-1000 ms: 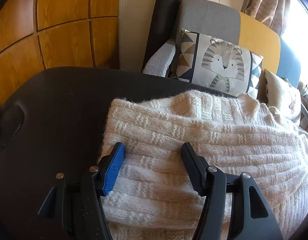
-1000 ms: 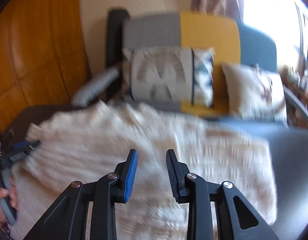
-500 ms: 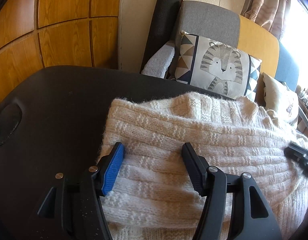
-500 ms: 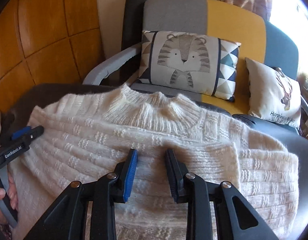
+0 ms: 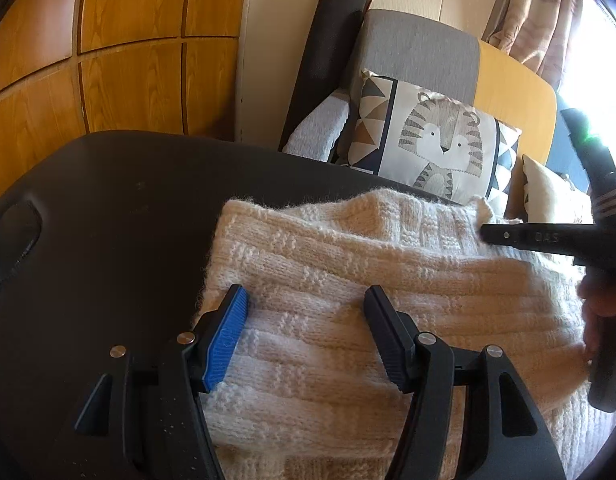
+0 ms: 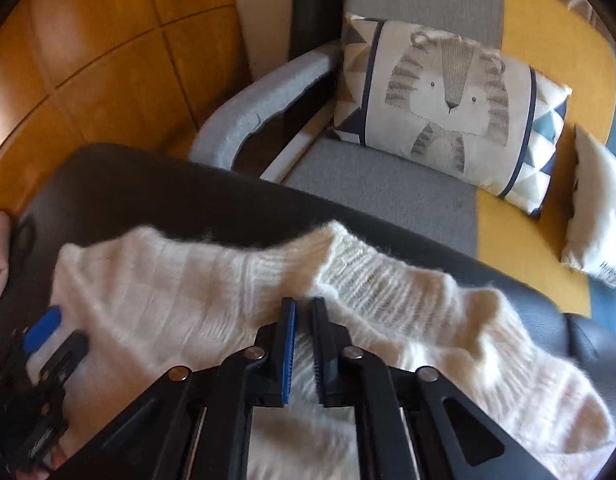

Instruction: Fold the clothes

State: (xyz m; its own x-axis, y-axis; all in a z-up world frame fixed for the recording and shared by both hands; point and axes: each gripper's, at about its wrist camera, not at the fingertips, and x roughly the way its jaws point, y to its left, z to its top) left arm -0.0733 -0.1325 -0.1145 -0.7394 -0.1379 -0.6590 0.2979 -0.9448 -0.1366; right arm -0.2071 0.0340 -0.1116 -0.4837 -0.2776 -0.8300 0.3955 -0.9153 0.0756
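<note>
I see the cream knit sweater (image 5: 348, 280) lying folded on the black counter (image 5: 108, 208). My left tool (image 5: 306, 300) rests on it near its left edge, jaws wide. My right tool (image 6: 304, 308) is closing, pinching knit at the ribbed collar (image 6: 372, 276). Behind stands a sofa (image 6: 388, 192) with a tiger cushion (image 6: 448, 100).

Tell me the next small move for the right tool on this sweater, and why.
Probably lift the right tool slightly and carry the pinched knit toward the left tool. Its jaws have come nearly together on a ridge of the cream sweater near the ribbed collar, while the left tool rests open on the folded edge over the black table, seemingly pinning it for a fold.
</note>
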